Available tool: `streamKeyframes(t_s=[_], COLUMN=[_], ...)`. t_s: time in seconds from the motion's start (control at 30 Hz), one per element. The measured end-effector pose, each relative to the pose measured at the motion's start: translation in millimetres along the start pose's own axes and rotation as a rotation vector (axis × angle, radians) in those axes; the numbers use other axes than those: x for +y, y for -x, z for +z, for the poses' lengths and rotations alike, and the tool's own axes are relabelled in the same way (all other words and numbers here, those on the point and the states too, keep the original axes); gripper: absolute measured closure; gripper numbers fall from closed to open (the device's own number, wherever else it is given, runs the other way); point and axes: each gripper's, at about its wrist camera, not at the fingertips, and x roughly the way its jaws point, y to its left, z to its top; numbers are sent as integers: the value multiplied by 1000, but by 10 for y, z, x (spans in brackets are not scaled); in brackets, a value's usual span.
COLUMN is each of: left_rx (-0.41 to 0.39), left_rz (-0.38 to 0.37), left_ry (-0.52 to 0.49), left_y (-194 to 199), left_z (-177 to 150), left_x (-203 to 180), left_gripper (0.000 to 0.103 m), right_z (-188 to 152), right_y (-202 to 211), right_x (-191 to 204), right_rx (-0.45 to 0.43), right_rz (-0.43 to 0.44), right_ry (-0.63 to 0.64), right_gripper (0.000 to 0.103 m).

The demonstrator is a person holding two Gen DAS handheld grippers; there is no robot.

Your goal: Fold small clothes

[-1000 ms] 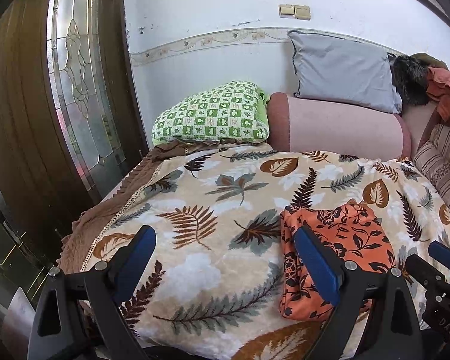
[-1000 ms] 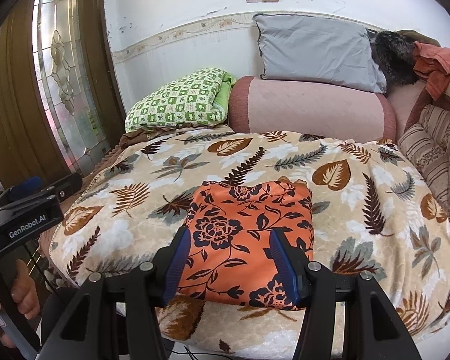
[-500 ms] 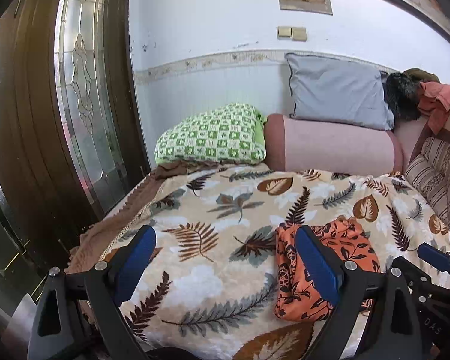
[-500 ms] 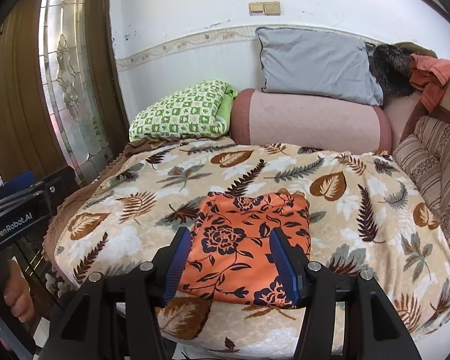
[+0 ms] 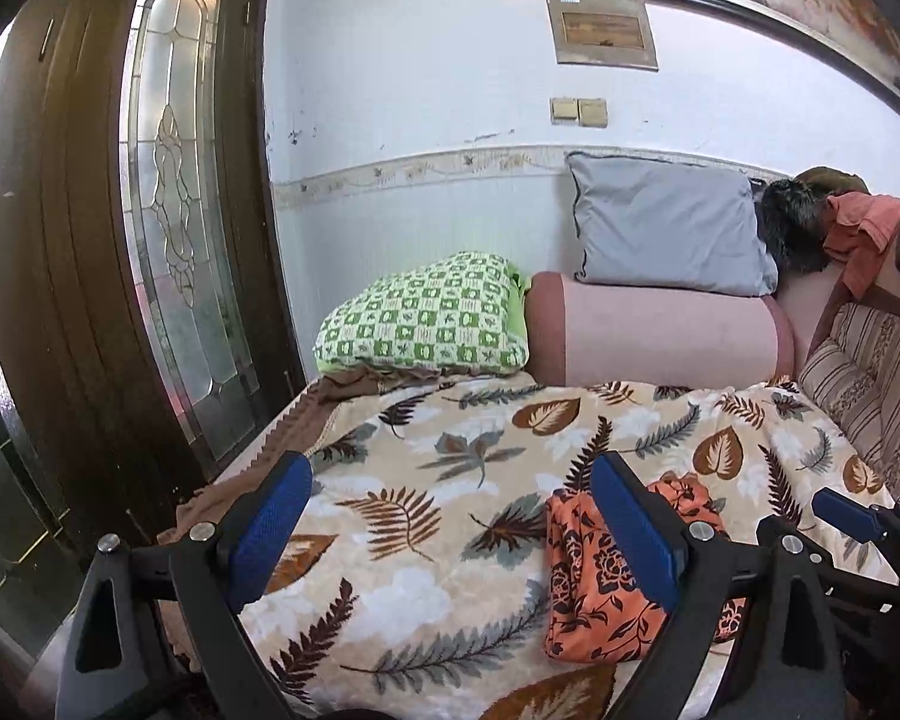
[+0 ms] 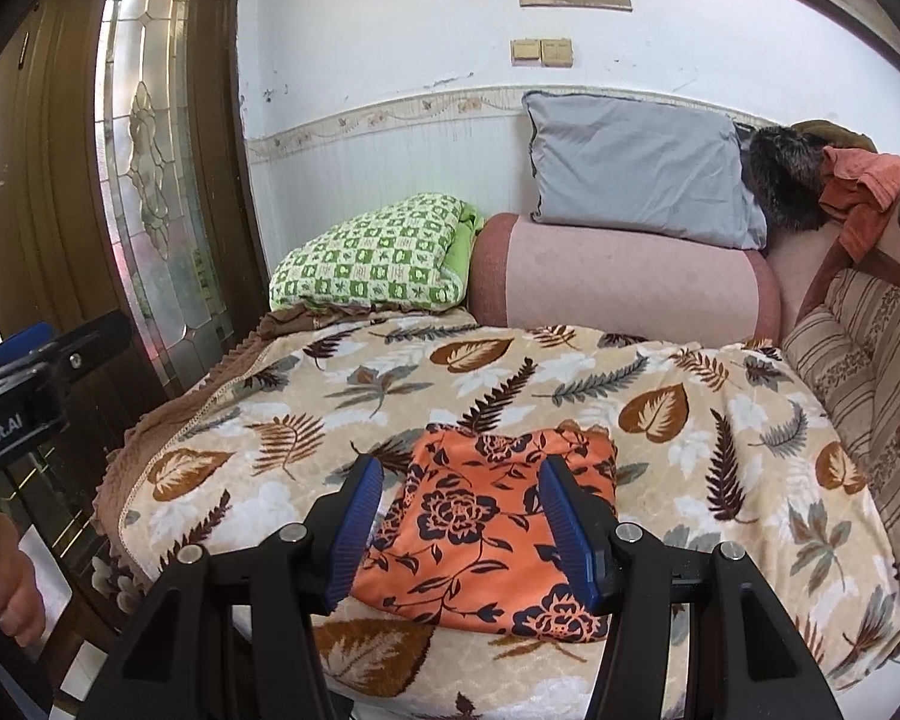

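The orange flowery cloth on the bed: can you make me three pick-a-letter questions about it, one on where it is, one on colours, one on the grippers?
1. Where does the folded cloth lie?
A. on the leaf blanket near the front edge
B. on the grey pillow
C. on the floor

2. What colour is its flower print?
A. white
B. dark navy-black
C. green

3. How is the right hand-held gripper?
A. shut on the cloth
B. open, holding nothing
C. shut on a pillow

Answers: 1 A, the orange flowery cloth rests on the leaf blanket. 2 B, dark flowers on orange. 3 B, the right hand-held gripper has its jaws apart, with nothing clamped.
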Motion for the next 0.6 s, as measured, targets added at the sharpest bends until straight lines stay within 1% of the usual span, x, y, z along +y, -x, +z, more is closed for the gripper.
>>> streamKeyframes(t_s=[0.13, 0.27, 0.53, 0.6], left_rx=[-18, -12, 9, 35], left_rz=[-1, -24, -80, -114], left_ry=[8, 9, -18, -15], left_y=[67, 42, -142, -282], left_z=[79, 123, 150, 140], left_x=[9, -5, -169, -208], left_gripper=[9, 9, 9, 9], right_z=[47, 53, 61, 65], right_y=[7, -39, -255, -327], right_x=[-2, -4, -58, -96], right_rx=[-6, 3, 30, 36], right_rz=[5, 16, 40, 40], right_ry=[-1, -6, -18, -20], right_gripper=[44, 44, 44, 44])
